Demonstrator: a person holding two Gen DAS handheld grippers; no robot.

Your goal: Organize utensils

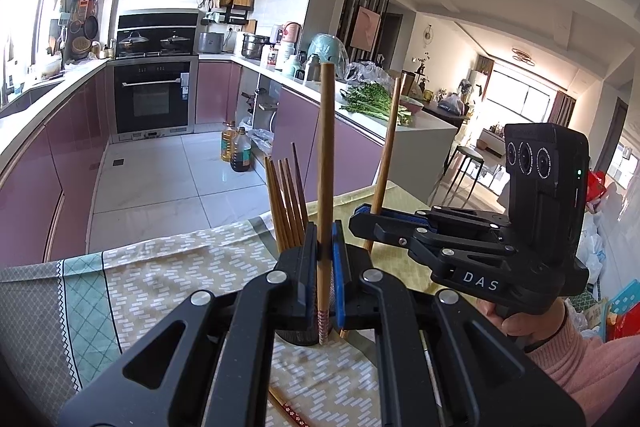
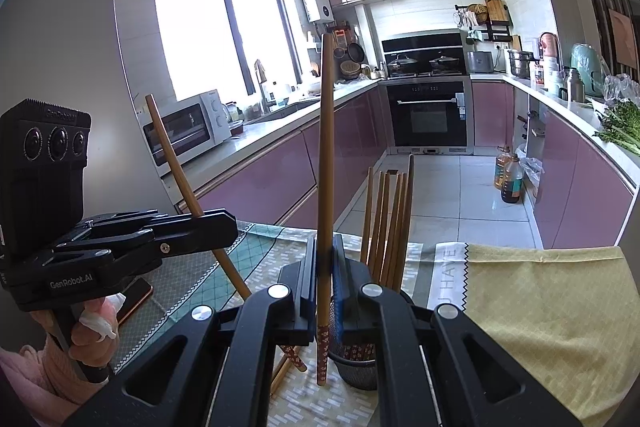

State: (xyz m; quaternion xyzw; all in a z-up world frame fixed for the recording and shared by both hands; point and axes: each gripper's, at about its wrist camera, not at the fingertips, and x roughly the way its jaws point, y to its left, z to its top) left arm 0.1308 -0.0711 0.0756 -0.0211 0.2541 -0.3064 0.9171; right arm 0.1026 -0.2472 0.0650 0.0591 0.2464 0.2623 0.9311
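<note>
My left gripper (image 1: pixel 325 247) is shut on a wooden chopstick (image 1: pixel 326 147) that stands upright, patterned tip down, in front of a dark mesh holder (image 1: pixel 298 337). Several chopsticks (image 1: pixel 286 203) stand in that holder. To the right, my right gripper (image 1: pixel 370 217) is shut on a second chopstick (image 1: pixel 390 139). In the right wrist view the right gripper (image 2: pixel 326 259) clamps its upright chopstick (image 2: pixel 326 147) just left of the holder (image 2: pixel 356 363) and its bundle of chopsticks (image 2: pixel 388 227). The left gripper (image 2: pixel 222 227) holds its chopstick (image 2: pixel 168 151) tilted.
A patterned tablecloth (image 1: pixel 140 287) with a yellow part (image 2: pixel 540 307) covers the table. Loose chopsticks (image 2: pixel 282 373) lie near the holder, and one more loose chopstick (image 1: pixel 288 407) lies close in front. A phone (image 2: pixel 136 297) lies at the left. A hand in a pink sleeve (image 1: pixel 580 359) grips each handle.
</note>
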